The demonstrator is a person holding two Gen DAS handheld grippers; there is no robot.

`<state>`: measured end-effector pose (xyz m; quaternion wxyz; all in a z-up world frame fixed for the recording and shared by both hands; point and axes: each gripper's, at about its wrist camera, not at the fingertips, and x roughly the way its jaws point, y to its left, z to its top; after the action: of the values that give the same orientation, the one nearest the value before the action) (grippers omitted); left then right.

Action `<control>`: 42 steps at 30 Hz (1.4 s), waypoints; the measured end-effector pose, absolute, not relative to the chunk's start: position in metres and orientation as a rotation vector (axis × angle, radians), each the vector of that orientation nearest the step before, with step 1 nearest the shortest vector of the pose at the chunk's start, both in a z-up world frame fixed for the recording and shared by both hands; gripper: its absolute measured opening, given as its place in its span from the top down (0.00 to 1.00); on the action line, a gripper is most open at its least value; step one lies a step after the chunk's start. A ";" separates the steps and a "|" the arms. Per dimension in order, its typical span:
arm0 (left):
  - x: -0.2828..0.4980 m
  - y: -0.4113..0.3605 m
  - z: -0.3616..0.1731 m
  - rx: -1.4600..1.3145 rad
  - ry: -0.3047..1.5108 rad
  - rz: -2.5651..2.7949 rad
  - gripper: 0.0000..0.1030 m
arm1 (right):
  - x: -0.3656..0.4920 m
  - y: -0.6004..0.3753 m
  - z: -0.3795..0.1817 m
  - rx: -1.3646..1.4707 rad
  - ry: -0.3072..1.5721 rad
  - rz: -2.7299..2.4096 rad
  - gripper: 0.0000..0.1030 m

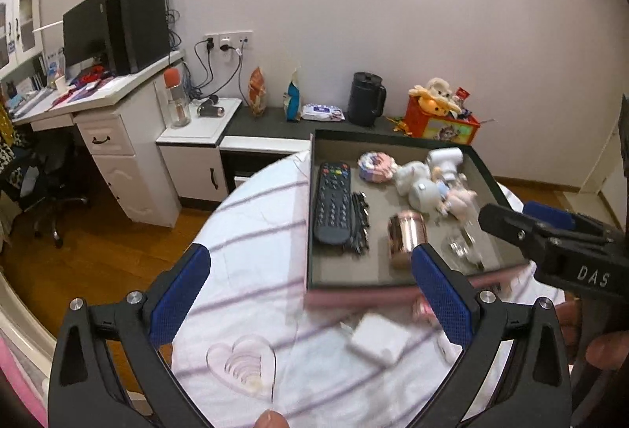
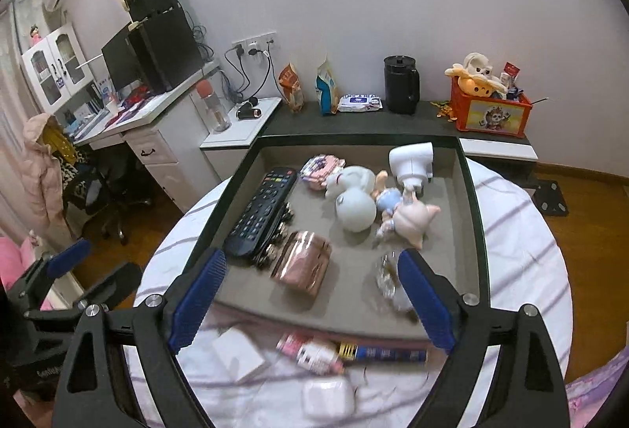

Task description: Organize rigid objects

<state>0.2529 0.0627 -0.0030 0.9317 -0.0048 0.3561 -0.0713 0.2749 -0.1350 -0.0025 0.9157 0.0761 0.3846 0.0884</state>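
hovering with left gripper [image 1: 310, 306] and right gripper [image 2: 312, 298] both spread, empty; next, descend squarely on white box [image 2: 238, 353] at 7 o'clock, then lift into tray [image 2: 469, 192].

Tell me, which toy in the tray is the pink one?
The pink pig, at the right of the toy pile in the tray. The round-bellied toy beside it is white.

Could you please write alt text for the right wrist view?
The open right gripper, holding nothing, hangs above a dark-rimmed tray on a striped cloth, holding a black remote, a rose-gold can and toy figures. Small white boxes lie outside it.
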 end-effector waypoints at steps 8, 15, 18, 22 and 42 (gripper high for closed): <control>0.204 0.061 0.001 -0.014 0.712 -0.186 0.00 | 0.216 -0.135 0.009 0.157 0.754 0.167 0.11; 0.168 0.060 -0.004 -0.028 0.721 -0.231 0.00 | 0.163 -0.155 0.008 0.146 0.736 0.125 0.11; 0.158 0.056 -0.007 -0.019 0.727 -0.239 0.00 | 0.149 -0.164 0.000 0.156 0.749 0.106 0.11; 0.151 0.050 -0.009 0.000 0.734 -0.246 0.00 | 0.144 -0.173 -0.015 0.173 0.792 0.090 0.11; 0.156 0.043 -0.032 0.020 0.794 -0.247 0.00 | 0.148 -0.170 -0.043 0.128 0.860 0.087 0.11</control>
<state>0.1559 0.0426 -0.0319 0.9148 0.0097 0.3855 -0.1200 0.1476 -0.1697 -0.0430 0.9060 0.0621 0.4167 0.0421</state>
